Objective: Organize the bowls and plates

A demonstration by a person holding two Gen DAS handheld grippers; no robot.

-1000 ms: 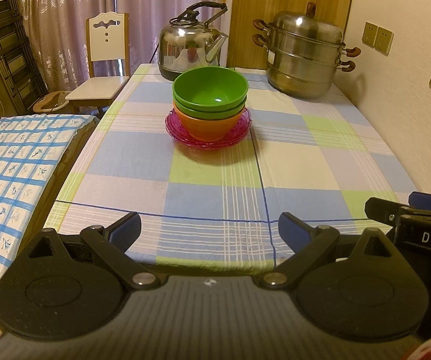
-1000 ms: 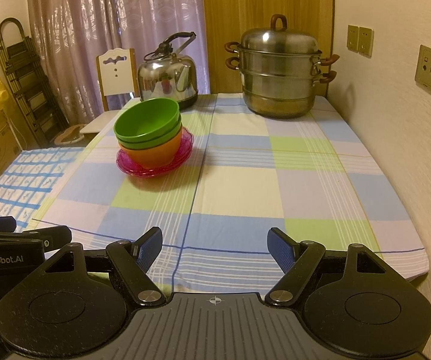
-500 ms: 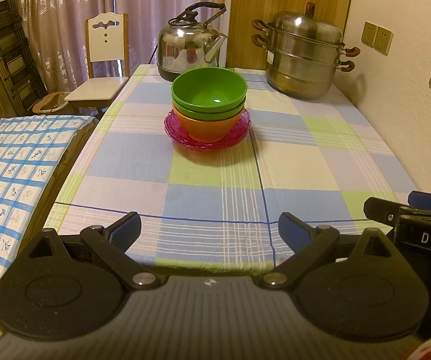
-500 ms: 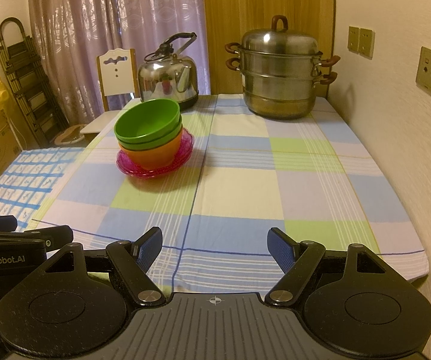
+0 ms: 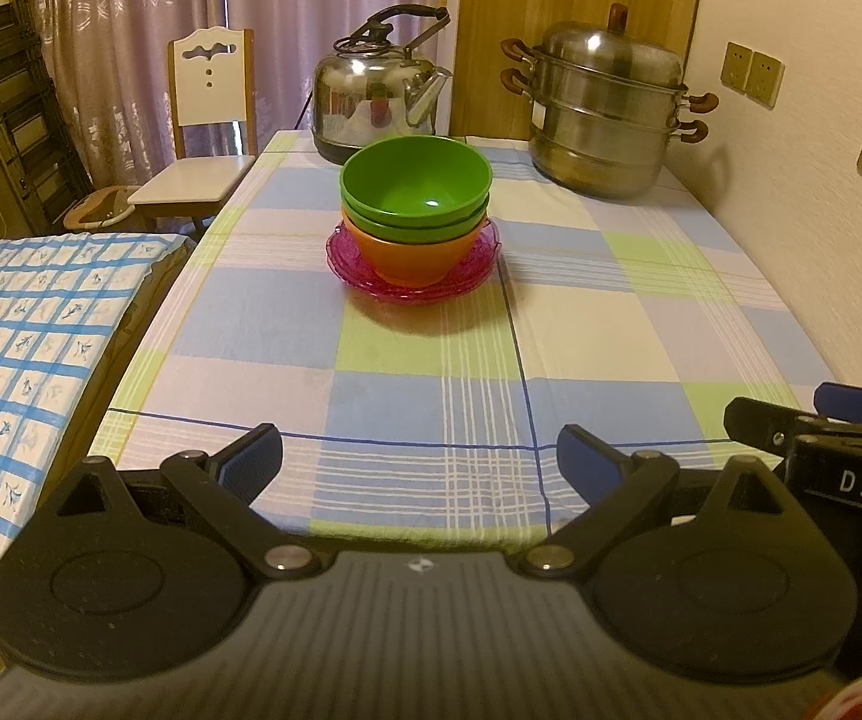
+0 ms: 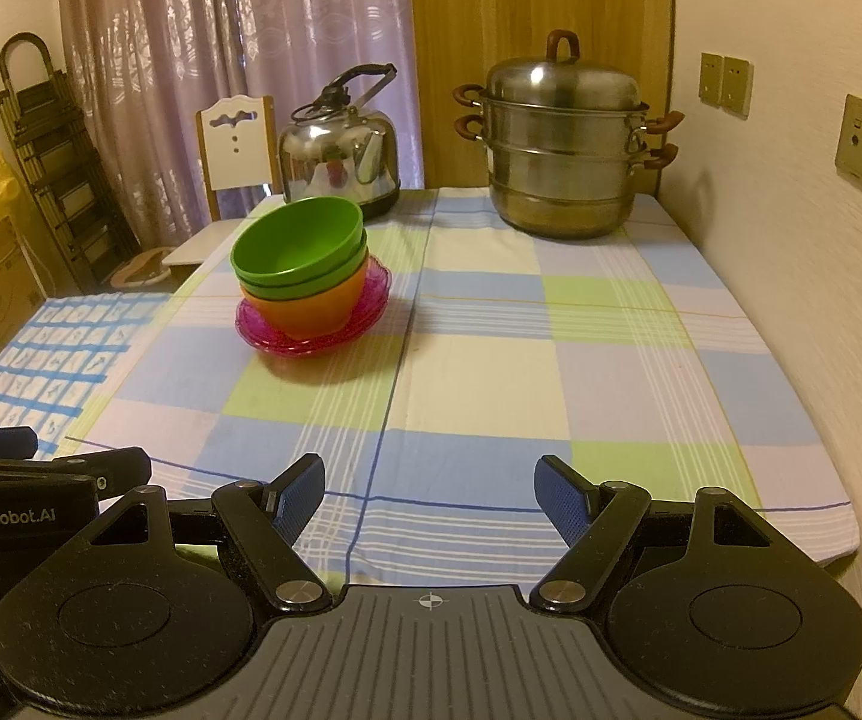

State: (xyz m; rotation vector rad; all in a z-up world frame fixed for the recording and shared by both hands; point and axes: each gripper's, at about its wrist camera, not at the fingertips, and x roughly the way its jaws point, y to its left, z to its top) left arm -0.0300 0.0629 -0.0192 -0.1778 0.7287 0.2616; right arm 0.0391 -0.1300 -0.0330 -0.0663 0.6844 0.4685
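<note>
Two green bowls sit nested in an orange bowl, and the stack rests on a pink glass plate near the middle of the checked tablecloth. My left gripper hangs open over the table's near edge, well short of the stack, with nothing between its fingers. My right gripper is open too, also at the near edge, with the stack far ahead to its left. Each gripper shows at the side of the other's view.
At the far end stand a steel kettle and a tiered steel steamer pot. A wall with sockets runs along the right. A white chair and a blue-patterned cloth surface lie left of the table.
</note>
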